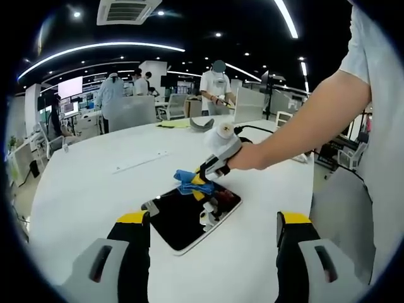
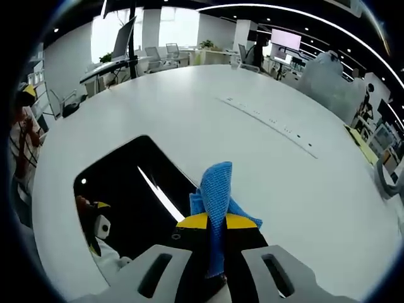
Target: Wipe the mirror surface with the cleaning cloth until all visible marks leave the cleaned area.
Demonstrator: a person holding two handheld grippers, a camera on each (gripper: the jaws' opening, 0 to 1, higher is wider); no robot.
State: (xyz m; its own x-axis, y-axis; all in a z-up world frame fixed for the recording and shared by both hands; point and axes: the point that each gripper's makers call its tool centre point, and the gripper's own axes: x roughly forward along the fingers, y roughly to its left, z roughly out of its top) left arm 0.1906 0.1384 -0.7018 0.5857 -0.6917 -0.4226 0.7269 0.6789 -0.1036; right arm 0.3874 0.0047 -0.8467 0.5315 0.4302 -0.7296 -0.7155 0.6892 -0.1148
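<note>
One white round worktop spreads across the lower and middle part of the left gripper view, and it takes most of the right gripper view too. A thin strip with small marks runs across the worktop toward the upper right of the right gripper view.

One mirror, a dark rounded rectangle with a pale edge, lies flat on the worktop just below the centre of the left gripper view. In the right gripper view the mirror sits in the lower left, reflecting a bright ceiling light as a slanted white streak.

Two hand-held grippers are in play. The left hand-held gripper rises from the bottom of its own view with both yellow-tipped jaws spread wide apart, holding nothing and hovering on the near side of the mirror. The right hand-held gripper reaches in from the right of the left gripper view, carried by a person's bare forearm, and it stands over the mirror's far edge. In the right gripper view this hand-held gripper has its jaws pressed together on the cloth.

One blue cleaning cloth is pinched there, its free end sticking up at the centre of the frame, right at the mirror's right-hand edge. In the left gripper view the cleaning cloth hangs bunched at the right tool's tip, at the mirror's upper edge; whether it touches the glass cannot be told.

Several people stand in the office at the top of the left gripper view.
</note>
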